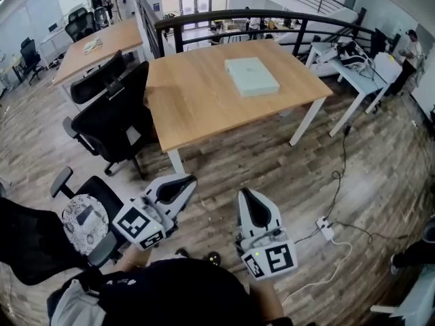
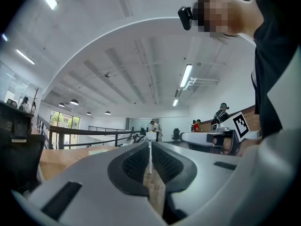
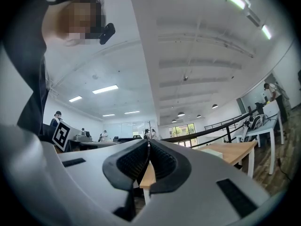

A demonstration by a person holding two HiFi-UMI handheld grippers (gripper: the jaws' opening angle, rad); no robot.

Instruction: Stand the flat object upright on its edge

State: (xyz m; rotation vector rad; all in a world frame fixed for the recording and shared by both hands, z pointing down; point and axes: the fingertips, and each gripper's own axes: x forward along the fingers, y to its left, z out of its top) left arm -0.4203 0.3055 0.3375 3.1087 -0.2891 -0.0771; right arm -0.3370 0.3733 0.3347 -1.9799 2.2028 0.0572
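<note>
Desk: light wooden rectangular desk [image 1: 197, 104] on white legs.
On desk: 1 flat pale-green square box [image 1: 251, 75], lying flat.
Box place: toward the desk's far right corner, clear of every edge.

Pale flat box [image 1: 251, 76] lying on wooden table [image 1: 197, 107]; left gripper [image 1: 186, 180], right gripper [image 1: 246, 195] low over plank floor [image 1: 224, 160].

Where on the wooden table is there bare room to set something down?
The wooden table is bare except for the flat pale box toward its far right. Free: the near and left stretch, bordered by the black office chairs. Tight: the strip between box and railing.
</note>
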